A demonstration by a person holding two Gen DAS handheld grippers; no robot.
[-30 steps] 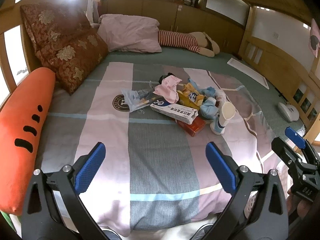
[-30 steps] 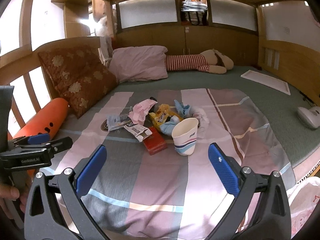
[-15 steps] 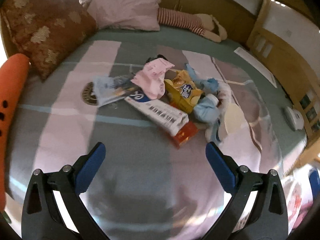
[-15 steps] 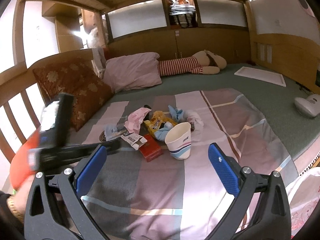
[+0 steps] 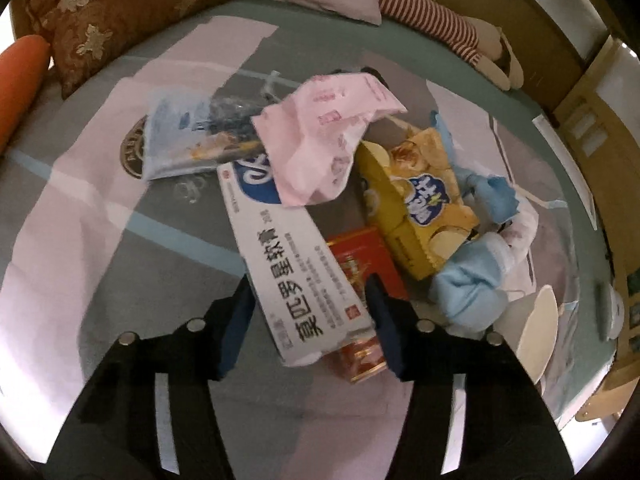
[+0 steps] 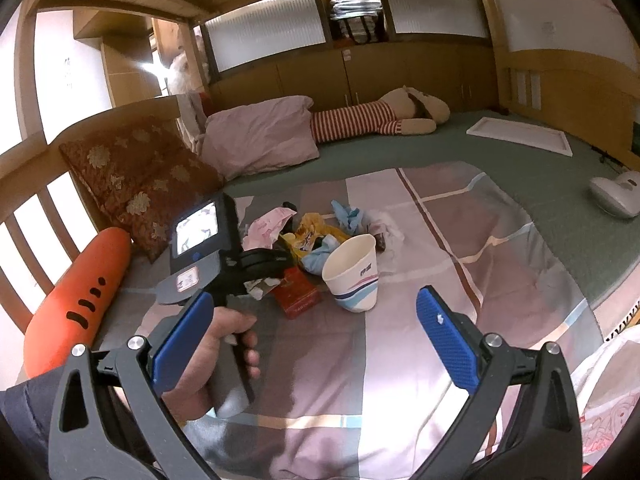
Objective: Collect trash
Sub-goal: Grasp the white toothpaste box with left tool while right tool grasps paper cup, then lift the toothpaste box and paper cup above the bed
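A pile of trash lies on the striped bedspread [image 5: 100, 220]. In the left wrist view my left gripper [image 5: 308, 320] is shut on the near end of a long white box [image 5: 288, 264] with blue print. Under it lies a red box [image 5: 360, 276]; beside it lie a pink wrapper [image 5: 324, 140], a yellow snack box [image 5: 416, 200], blue gloves [image 5: 468, 288] and a paper cup [image 5: 536, 328]. My right gripper [image 6: 312, 340] is open and empty, held back above the bed. From there I see the left gripper [image 6: 256, 268] over the pile and the cup [image 6: 352, 272].
An orange carrot cushion [image 6: 80, 292] and a brown patterned pillow [image 6: 140, 176] lie at the left by the wooden rail. A pink pillow [image 6: 260, 140] and a striped plush toy [image 6: 380, 120] lie at the back. A white plastic bag [image 6: 608, 392] shows at the bottom right.
My left gripper has moved forward and down to the pile and shut on the white box. My right gripper has stayed back and open.
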